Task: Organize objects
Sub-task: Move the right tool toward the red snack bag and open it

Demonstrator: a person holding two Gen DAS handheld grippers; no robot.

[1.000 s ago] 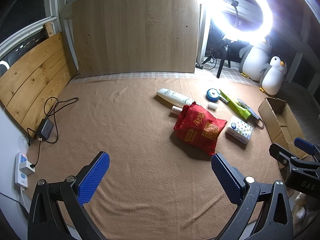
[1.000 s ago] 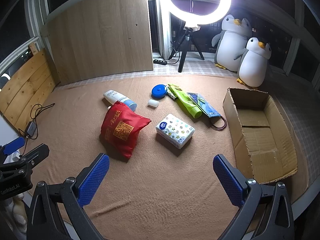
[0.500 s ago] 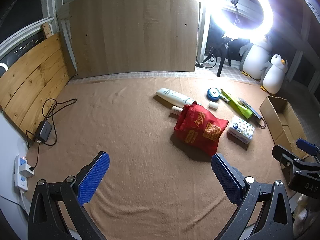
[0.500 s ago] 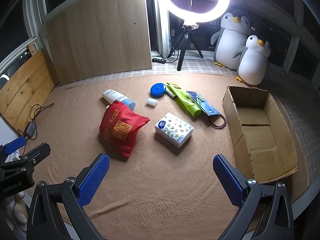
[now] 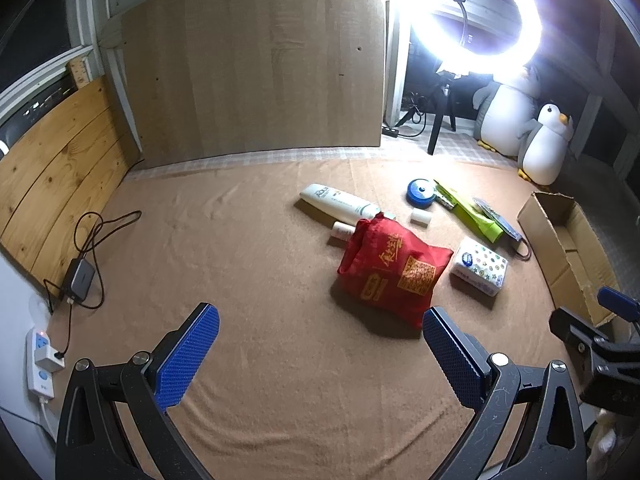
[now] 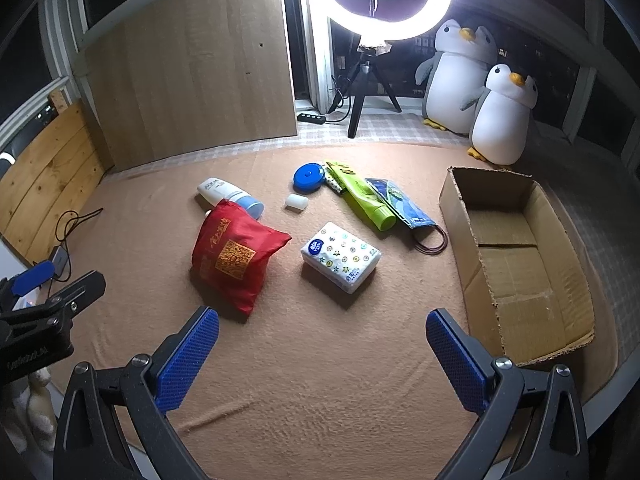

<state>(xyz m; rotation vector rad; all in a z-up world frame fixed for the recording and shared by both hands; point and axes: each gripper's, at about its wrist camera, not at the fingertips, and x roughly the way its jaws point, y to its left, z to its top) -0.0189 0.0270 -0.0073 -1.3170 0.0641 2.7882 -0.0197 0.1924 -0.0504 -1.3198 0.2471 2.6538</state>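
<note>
Brown carpet (image 6: 320, 380) lies under both our grippers, left (image 5: 320, 354) and right (image 6: 322, 354). Both are wide open and hold nothing. We see a red bag (image 6: 234, 254) near left, tissues (image 6: 342, 256) beside it, and the box (image 6: 520, 264) right.

Lit ring light (image 6: 387, 0) on tripod, two plush penguins (image 6: 476, 88) beside it, power strip (image 5: 42, 364) far left

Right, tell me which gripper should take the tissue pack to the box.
Right gripper, probably. It is open, the tissue pack lies just ahead of it, and the cardboard box sits on its right. The left gripper faces the red bag.
</note>
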